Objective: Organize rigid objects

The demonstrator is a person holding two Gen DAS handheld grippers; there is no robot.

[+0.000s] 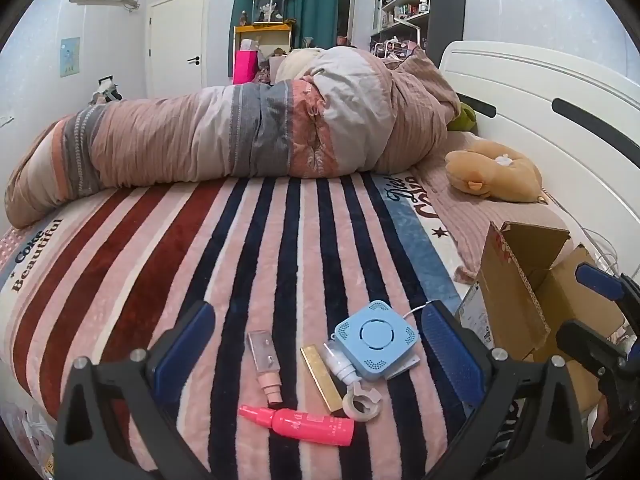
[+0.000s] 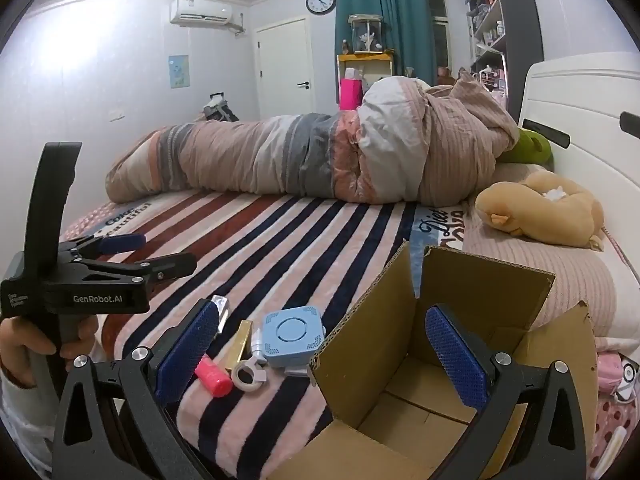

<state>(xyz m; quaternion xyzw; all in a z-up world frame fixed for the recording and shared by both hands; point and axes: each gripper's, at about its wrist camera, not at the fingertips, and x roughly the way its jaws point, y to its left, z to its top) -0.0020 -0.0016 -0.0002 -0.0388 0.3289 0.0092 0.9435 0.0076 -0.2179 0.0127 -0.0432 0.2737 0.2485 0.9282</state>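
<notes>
Striped blanket [image 1: 280,240] on a bed, small items clustered at the near edge.

Left gripper [image 1: 316,344]: jaws spread wide, nothing between them; hovers over the cluster. Between its fingers lie a pink bottle [image 1: 300,424] on its side, nearest the camera; a clear spray bottle [image 1: 266,364] with a pinkish cap; a gold bar [image 1: 321,378]; a small white bottle [image 1: 340,364]; a tape ring [image 1: 362,402]; and a blue square device [image 1: 376,340]. The white bottle touches the blue device; the tape ring sits just beside the gold bar's near end.

Right gripper [image 2: 324,344]: jaws released, empty, held above an open cardboard box [image 2: 400,400] standing on the blanket just right of the items. Its right finger hangs inside the box opening.

Rolled quilt [image 1: 240,132] lies across the far side; plush toy [image 1: 492,176] near the headboard.
</notes>
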